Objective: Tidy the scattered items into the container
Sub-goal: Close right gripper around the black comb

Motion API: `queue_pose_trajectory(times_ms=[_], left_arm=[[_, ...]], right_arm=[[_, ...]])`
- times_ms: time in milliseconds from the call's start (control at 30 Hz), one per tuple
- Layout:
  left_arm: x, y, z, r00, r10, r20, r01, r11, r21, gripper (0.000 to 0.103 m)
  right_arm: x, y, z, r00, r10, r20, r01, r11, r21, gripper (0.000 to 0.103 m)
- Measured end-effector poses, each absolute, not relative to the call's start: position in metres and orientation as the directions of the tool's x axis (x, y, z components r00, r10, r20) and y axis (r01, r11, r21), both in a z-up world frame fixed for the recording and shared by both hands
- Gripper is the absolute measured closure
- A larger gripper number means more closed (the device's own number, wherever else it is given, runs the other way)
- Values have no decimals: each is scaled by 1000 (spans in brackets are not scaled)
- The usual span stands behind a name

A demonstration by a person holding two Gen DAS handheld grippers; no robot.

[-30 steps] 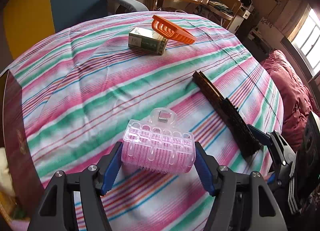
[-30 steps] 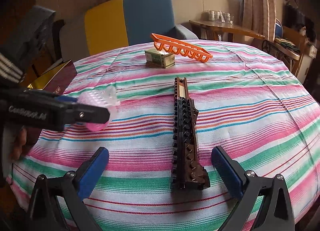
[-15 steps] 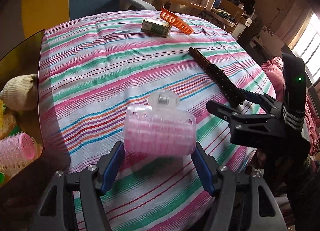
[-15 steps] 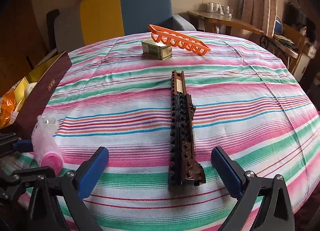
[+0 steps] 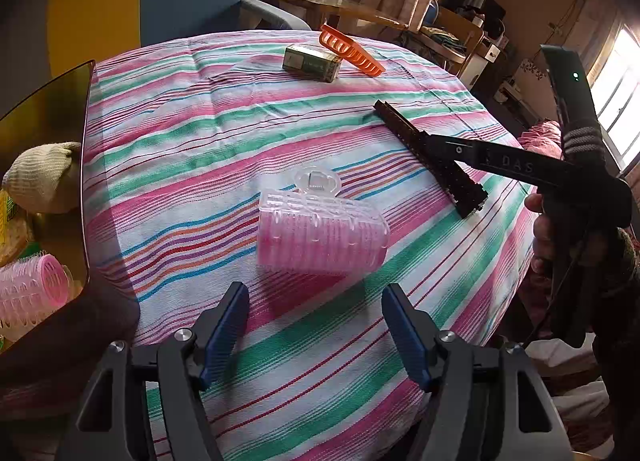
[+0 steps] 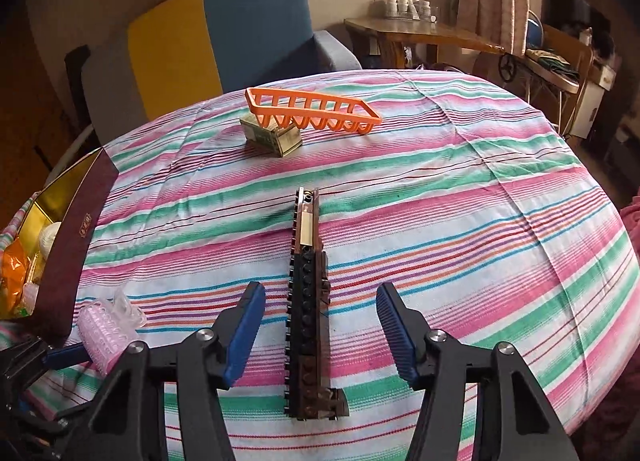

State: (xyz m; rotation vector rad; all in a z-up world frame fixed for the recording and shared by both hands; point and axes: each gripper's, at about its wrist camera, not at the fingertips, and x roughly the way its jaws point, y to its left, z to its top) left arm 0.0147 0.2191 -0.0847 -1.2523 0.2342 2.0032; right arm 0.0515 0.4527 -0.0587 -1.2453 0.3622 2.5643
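Left claw (image 5: 314, 325) is released, blue fingers spread wide, and the pink hair roller (image 5: 320, 239) lies on the striped tabletop (image 5: 200, 129) just ahead of it, not touched. Right claw (image 6: 320, 325) is also wide apart, straddling the near end of the long dark hair clip (image 6: 308, 309) without touching. The box (image 5: 44, 101) sits at the left edge with another roller (image 5: 30, 293) inside. Farther back, an orange rack (image 6: 312, 111) leans on a small green carton (image 6: 272, 137).

The roller (image 5: 320, 237) lies on the worktop (image 5: 240, 141) just ahead of the left gripper (image 5: 316, 329); box (image 5: 44, 165) to its left, comb (image 5: 432, 157) right, carton (image 5: 312, 63) far ahead.
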Motion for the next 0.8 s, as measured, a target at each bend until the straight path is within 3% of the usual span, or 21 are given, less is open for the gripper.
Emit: queue_pose_trajectory(times_ms=[167,400,633,800], left_arm=[[16,219,-85,-248,499,-830,-680,-700,-218,33],[17,215,-83,-249,511,-823,-676,-700,-230,32],[15,209,-70,-264,532,-804,-663,-706,-249,32],[13,218,-67,-275,517,-811,-685,-697,-212,26]], right_arm=[[37,448,-69,-553,124,-824,-329,-941,80,49],[49,450,-72,-545,147,-825,-362,-929,73,78],[76,440,-72,-570,114,-814,-350,-930,115,78],[86,433,-73,-584,99,-806,-340,-931,131,78]])
